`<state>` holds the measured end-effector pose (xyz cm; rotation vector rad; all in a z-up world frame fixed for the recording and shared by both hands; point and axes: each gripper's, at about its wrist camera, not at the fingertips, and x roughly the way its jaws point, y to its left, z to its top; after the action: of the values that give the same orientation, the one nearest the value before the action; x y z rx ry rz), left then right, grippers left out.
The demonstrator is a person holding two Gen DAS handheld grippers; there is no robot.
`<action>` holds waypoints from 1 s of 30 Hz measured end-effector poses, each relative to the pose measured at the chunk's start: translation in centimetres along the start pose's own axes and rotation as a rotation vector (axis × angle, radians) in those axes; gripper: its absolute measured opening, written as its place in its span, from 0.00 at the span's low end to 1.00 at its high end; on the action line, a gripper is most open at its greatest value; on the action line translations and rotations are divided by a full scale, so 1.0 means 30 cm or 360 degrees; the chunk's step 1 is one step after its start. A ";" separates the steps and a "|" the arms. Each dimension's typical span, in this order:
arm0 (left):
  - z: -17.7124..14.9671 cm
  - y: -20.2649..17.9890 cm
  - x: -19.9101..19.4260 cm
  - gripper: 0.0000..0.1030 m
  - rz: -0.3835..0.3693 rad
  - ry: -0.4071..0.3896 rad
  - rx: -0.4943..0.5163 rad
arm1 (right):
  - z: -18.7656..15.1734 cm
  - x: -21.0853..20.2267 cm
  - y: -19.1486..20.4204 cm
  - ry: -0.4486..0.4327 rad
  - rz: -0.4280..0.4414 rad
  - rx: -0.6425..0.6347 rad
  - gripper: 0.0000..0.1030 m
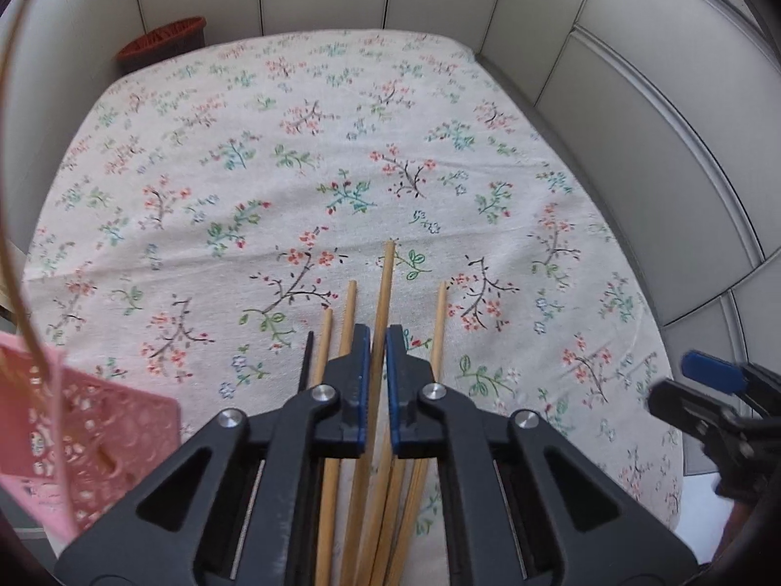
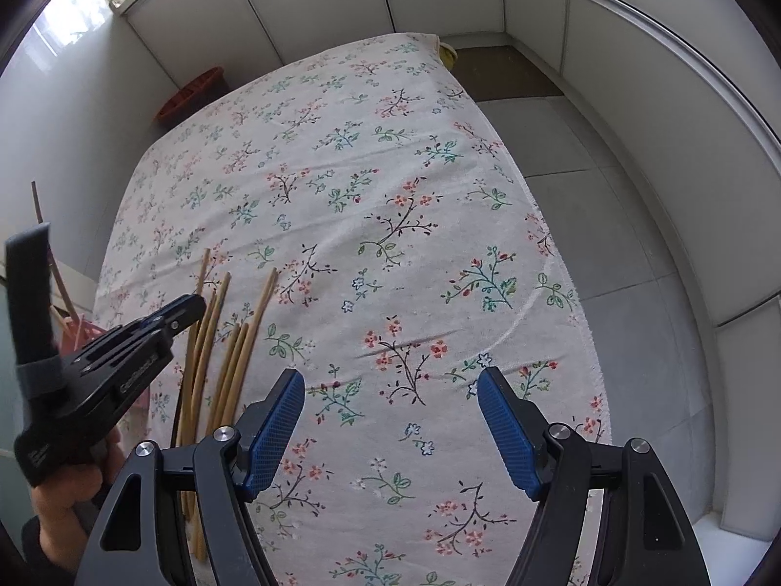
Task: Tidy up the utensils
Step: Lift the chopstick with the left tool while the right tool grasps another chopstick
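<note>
We clamp our left gripper point(image 1: 378, 342) on one chopstick point(image 1: 383, 293) at lower centre to lift it toward the pink basket point(image 1: 97, 429) at lower left, while our right gripper point(image 2: 390, 386) waits with its tongs apart.

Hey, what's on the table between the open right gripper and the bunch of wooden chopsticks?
Nothing but bare floral tablecloth, seen in the right wrist view: the right gripper hangs open beside the wooden chopsticks, where the left gripper sits.

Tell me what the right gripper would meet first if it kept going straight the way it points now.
Probably just the floral tablecloth. The right gripper has its jaws open with only bare cloth between and ahead of them. The chopsticks and the left gripper sit off to its left. Depth is hard to judge.
</note>
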<state>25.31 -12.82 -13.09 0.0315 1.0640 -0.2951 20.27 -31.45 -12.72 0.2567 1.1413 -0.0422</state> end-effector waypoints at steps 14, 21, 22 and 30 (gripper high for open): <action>-0.089 0.107 -0.303 0.06 -0.0071 -0.0206 0.0012 | 0.037 0.125 0.188 0.0046 -0.0034 -0.0101 0.73; -0.138 0.163 -0.394 0.06 -0.0074 -0.0276 0.0028 | 0.080 0.204 0.255 0.0023 -0.0050 -0.0114 0.72; -0.143 0.170 -0.402 0.06 -0.0078 -0.0281 0.0024 | 0.085 0.217 0.263 0.0021 -0.0050 -0.0111 0.72; -0.169 0.217 -0.443 0.06 -0.0098 -0.0303 0.0004 | 0.099 0.320 0.327 0.0065 -0.0077 -0.0111 0.50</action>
<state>16.65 -2.75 -4.83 -0.0265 0.8762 -0.3481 28.55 -21.66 -18.45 0.1687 1.1873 -0.0402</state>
